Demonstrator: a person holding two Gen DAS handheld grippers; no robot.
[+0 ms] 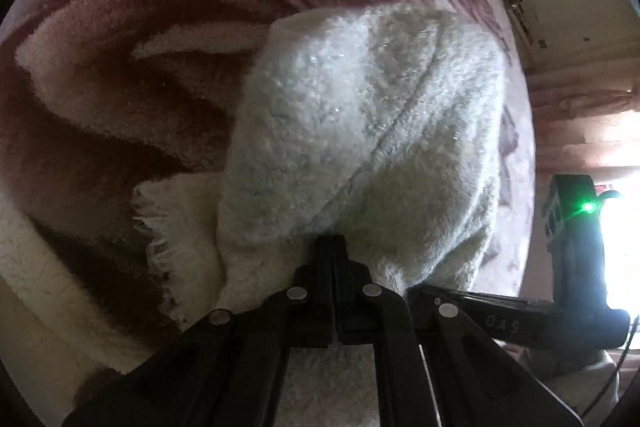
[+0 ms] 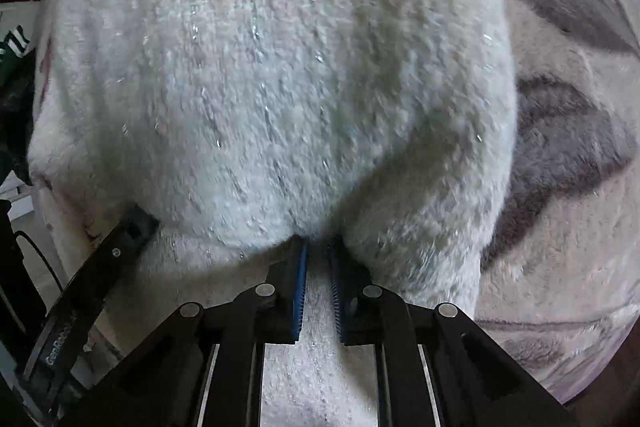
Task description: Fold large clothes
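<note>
A white fluffy garment with silver glitter threads (image 1: 360, 131) lies bunched on a plush blanket. My left gripper (image 1: 334, 247) is shut on its near edge, the cloth pinched between the black fingers. In the right wrist view the same garment (image 2: 272, 67) fills most of the frame. My right gripper (image 2: 318, 247) is shut on a fold of it, the blue-padded fingers (image 2: 300, 283) close together with cloth between the tips. The other gripper's body shows at right in the left wrist view (image 1: 520, 319) and at lower left in the right wrist view (image 2: 80, 291).
The blanket (image 1: 120, 67) has a maroon and cream flower pattern; it looks grey and cream in the right wrist view (image 2: 568, 147). Its edge runs along the right in the left wrist view, with a wall and bright window (image 1: 616, 227) beyond.
</note>
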